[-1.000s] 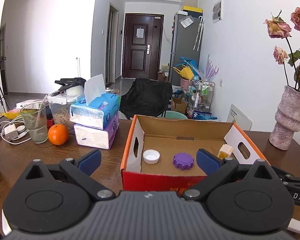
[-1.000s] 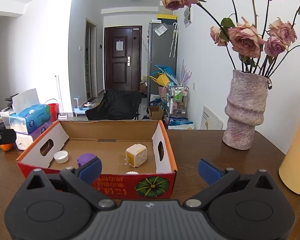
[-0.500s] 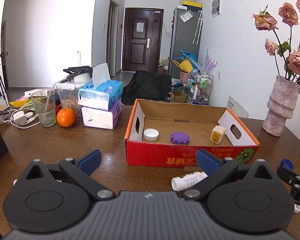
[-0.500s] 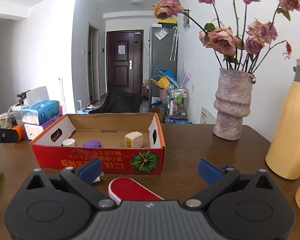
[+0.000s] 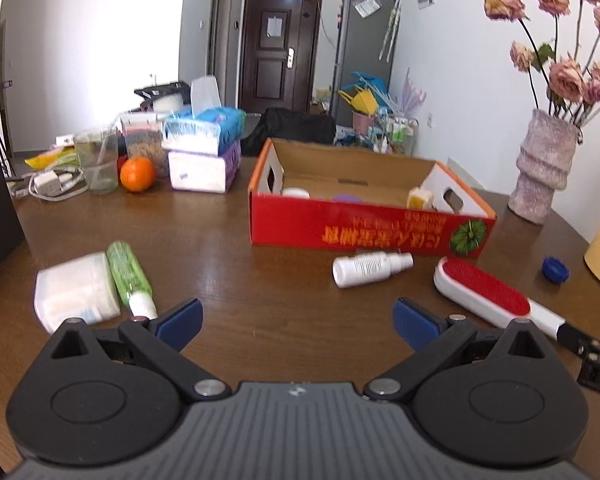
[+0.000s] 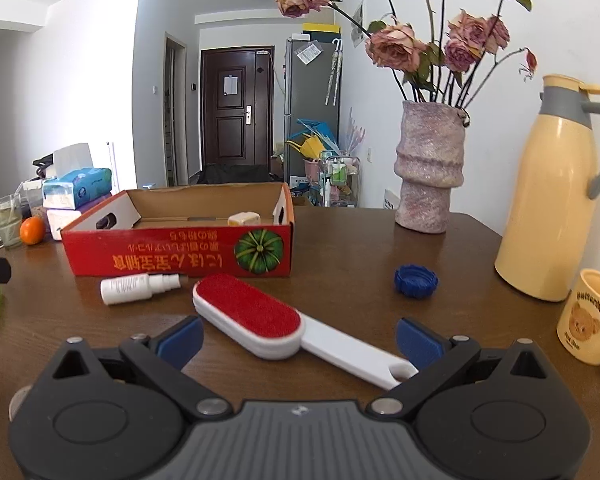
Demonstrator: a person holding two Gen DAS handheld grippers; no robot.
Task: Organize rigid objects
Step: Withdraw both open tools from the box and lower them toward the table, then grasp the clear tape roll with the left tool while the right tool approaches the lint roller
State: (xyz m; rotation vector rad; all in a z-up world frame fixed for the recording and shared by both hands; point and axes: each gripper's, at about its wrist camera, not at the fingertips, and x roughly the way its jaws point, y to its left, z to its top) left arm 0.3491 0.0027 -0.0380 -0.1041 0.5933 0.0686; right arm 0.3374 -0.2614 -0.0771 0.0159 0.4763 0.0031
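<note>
the cardboard box (image 5: 364, 228) sits toward the middle of the table (image 5: 228, 240), its red front wall facing both cameras. inside it, as far as can be seen over the wall, lie a white cap (image 5: 296, 192), a purple lid (image 5: 348, 198) and a small pale yellow cube (image 6: 244, 219), so a few rigid things look already put away.

more is left outside. just in front of the box lies a white spray bottle (image 6: 138, 287) on its side, and beside it the red-faced lint brush (image 6: 260, 318), its white handle reaching back toward the near edge. a blue bottle cap (image 6: 415, 280) rests on the table's right part, near the cream thermos (image 6: 556, 200). toward the near left corner lie a green tube (image 5: 130, 278) and a white tub (image 5: 76, 290), touching side by side.

the right gripper (image 6: 298, 336) is spread wide, empty, with the brush handle lying between its blue fingers, not yet pinched. the left gripper (image 5: 298, 320) is likewise spread and holds nothing, over bare table between the green tube and the spray bottle.

by this reading the job is roughly a third done; the brush seems the likeliest next pick.

further out stand a vase of dried roses (image 6: 430, 168), a bear mug (image 6: 590, 320), tissue packs (image 5: 204, 152) and an orange (image 5: 137, 174).
</note>
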